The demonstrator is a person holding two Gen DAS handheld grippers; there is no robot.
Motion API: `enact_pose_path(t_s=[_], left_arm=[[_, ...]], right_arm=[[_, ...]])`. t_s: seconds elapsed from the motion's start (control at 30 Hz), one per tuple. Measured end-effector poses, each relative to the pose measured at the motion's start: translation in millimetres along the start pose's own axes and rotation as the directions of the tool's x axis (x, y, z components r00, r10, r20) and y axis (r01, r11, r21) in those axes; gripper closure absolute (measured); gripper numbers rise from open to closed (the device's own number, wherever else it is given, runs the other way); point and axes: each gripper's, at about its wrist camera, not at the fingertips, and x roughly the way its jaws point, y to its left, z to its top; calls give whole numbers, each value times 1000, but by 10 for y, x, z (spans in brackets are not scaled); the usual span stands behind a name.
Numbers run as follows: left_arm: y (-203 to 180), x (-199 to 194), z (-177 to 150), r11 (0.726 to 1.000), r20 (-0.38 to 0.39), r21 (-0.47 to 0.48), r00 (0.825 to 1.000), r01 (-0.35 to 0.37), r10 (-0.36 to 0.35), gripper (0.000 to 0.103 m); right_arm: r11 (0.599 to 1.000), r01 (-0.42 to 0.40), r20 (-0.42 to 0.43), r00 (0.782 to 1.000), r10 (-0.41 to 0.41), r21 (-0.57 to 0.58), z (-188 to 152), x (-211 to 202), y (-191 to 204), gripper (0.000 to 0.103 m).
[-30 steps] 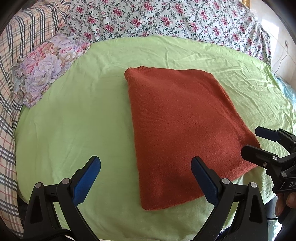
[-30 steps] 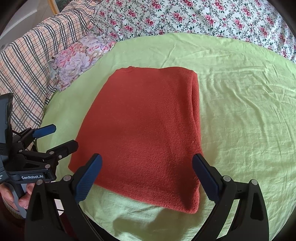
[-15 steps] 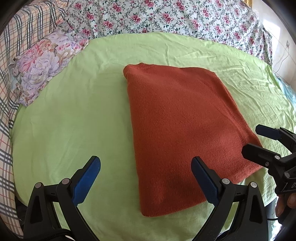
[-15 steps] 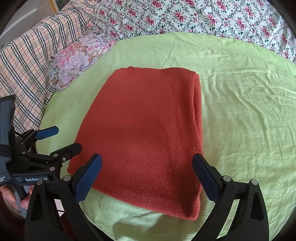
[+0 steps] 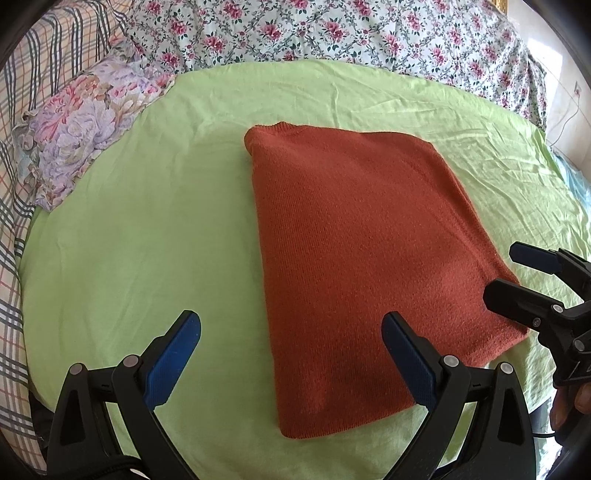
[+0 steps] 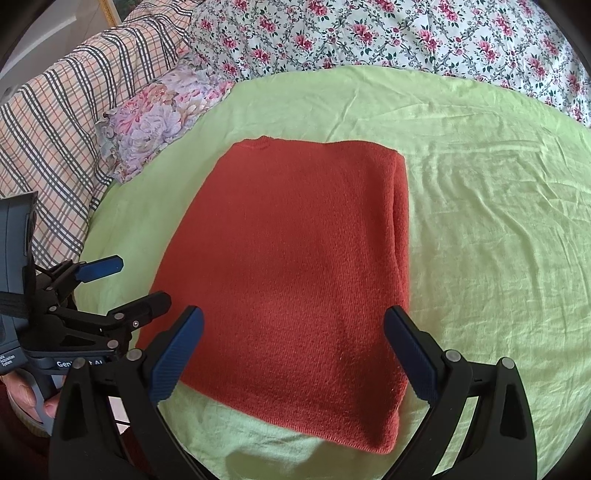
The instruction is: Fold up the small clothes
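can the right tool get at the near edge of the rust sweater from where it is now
Probably yes. The right tool is open and hangs just above the sweater, whose near edge lies flat on the green sheet. Nothing sits between them; the left tool stays off to the side.

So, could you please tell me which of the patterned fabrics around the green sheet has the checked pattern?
The plaid fabric, at the far left edge of the bed. It shows dark crossing stripes on beige, whereas the pillow beside it and the bedspread behind are both floral.
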Motion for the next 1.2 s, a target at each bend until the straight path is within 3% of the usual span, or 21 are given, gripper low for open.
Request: enact_pose_path(t_s=[1.2], left_arm=[[22, -28, 51, 1000, 4, -14, 1000, 14, -14, 4]], right_arm=[[1000, -8, 1, 1000, 8, -24, 107, 1, -152, 5]])
